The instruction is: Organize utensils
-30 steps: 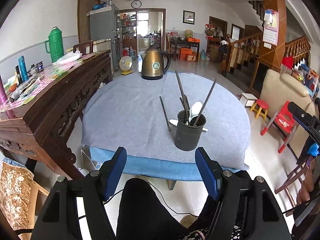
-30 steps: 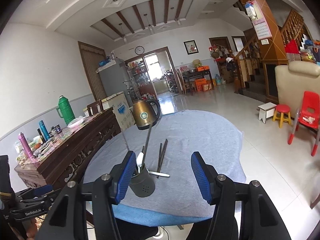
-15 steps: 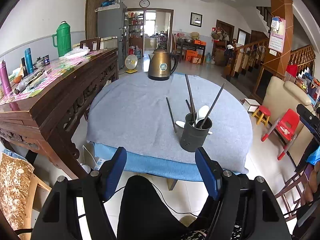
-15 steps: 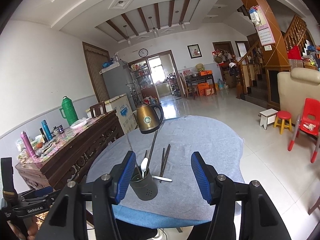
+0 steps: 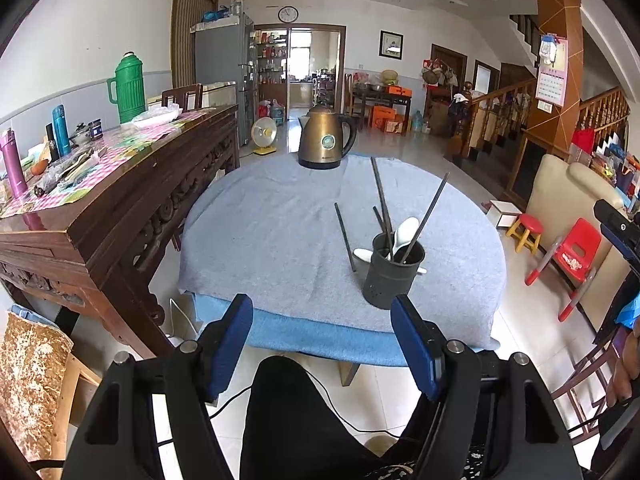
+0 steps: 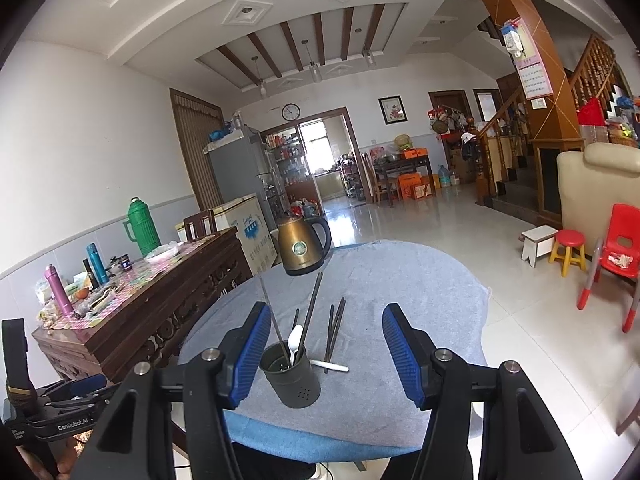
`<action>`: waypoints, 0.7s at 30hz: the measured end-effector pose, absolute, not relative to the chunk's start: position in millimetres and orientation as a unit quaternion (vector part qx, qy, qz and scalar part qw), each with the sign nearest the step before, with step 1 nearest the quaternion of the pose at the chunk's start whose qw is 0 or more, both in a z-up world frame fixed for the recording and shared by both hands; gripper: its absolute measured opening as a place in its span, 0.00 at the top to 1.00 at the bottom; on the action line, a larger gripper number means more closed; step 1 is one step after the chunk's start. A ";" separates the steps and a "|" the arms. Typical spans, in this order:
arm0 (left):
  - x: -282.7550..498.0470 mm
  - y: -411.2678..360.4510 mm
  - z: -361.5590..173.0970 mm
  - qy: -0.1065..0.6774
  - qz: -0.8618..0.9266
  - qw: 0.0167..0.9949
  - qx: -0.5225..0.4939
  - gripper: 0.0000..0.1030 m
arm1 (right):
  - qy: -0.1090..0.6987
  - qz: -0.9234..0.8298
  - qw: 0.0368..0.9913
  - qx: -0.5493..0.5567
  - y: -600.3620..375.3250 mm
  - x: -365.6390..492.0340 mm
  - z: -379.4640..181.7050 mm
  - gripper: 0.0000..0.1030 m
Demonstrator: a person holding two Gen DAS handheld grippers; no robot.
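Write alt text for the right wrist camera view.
Open blue-padded tongs frame a dark utensil holder with chopsticks and a white spoon on a grey-clothed table. Two chopsticks and another white spoon lie beside it.

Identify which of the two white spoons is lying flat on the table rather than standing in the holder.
The white spoon on the cloth lies flat just behind the dark utensil holder, beside loose chopsticks. The other spoon stands upright inside the holder.

Round tabletop (image 5: pixel 280 232) covered by a grey cloth over a blue one. On it stand a bronze kettle (image 5: pixel 326 142) at the far edge and a dark utensil holder (image 5: pixel 390 276) near the front. Beside the holder lie loose dark chopsticks (image 6: pixel 335 328) and a white spoon (image 6: pixel 330 366).
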State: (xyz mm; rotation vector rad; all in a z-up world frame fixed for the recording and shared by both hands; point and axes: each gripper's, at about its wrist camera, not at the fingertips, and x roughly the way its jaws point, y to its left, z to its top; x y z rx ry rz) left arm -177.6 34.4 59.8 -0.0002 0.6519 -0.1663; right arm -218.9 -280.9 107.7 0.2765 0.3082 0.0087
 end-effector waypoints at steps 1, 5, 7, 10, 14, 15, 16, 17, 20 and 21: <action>-177.3 35.2 57.2 0.320 -0.079 0.944 0.001 0.29 | 0.157 0.005 0.978 0.138 -280.2 -217.8 104.0 0.38; -172.3 39.4 36.4 0.336 -0.068 0.939 -0.002 0.29 | 0.184 0.003 0.973 0.137 -278.1 -209.5 84.7 0.38; -165.7 42.4 23.0 0.351 -0.065 0.934 -0.009 0.29 | 0.196 0.000 0.970 0.140 -279.7 -204.4 74.6 0.38; -155.8 46.6 7.5 0.367 -0.053 0.929 -0.018 0.29 | 0.212 -0.006 0.967 0.142 -282.2 -196.0 61.4 0.38; -145.6 48.6 -5.9 0.367 -0.040 0.929 -0.014 0.29 | 0.216 -0.017 0.966 0.143 -292.5 -187.2 53.0 0.38; -142.9 48.9 -8.8 0.368 -0.040 0.929 -0.014 0.29 | 0.215 -0.020 0.966 0.145 -296.0 -185.6 52.0 0.38; -139.7 49.1 -12.2 0.371 -0.040 0.928 -0.016 0.29 | 0.213 -0.024 0.965 0.148 -300.8 -183.5 52.0 0.38; -136.9 48.7 -15.1 0.374 -0.038 0.927 -0.016 0.29 | 0.210 -0.030 0.965 0.152 -305.8 -181.8 51.9 0.38; -132.4 47.2 -23.4 0.383 -0.038 0.923 -0.019 0.29 | 0.204 -0.044 0.965 0.161 -318.9 -177.9 50.9 0.38; -131.9 46.4 -25.6 0.386 -0.039 0.922 -0.019 0.29 | 0.203 -0.049 0.964 0.163 -321.1 -177.7 50.1 0.38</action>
